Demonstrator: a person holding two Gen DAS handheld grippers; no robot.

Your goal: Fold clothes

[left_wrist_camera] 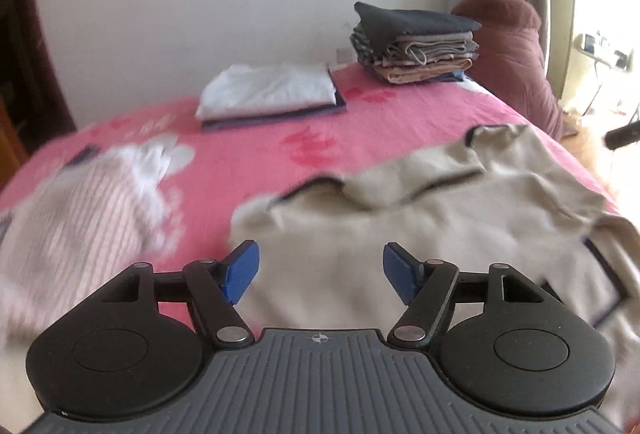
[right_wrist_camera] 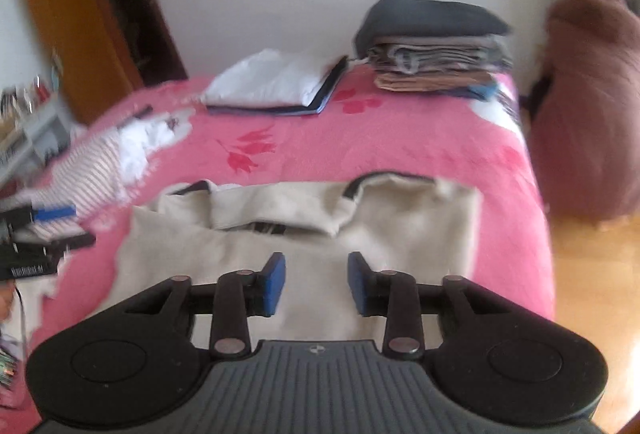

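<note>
A beige garment with dark trim (left_wrist_camera: pixel 400 218) lies crumpled on the pink bedspread (left_wrist_camera: pixel 280 138), its upper edge folded over. My left gripper (left_wrist_camera: pixel 320 254) hovers above the garment's near left part, its blue pads wide apart and holding nothing. The right wrist view shows the same garment (right_wrist_camera: pixel 304 234) spread below my right gripper (right_wrist_camera: pixel 316 266). That gripper's pads stand a narrower gap apart, open, with only cloth seen beneath them. The left gripper's blue pad (right_wrist_camera: pixel 56 212) shows at that view's left edge.
A pink-striped garment with a white piece (left_wrist_camera: pixel 92 202) lies on the bed's left side. At the far edge sit a folded white top on dark items (left_wrist_camera: pixel 272 90) and a tall folded stack (left_wrist_camera: pixel 416 42). A brown quilted bundle (right_wrist_camera: pixel 592 114) stands beyond the bed's right edge, above wooden floor (right_wrist_camera: pixel 592 298).
</note>
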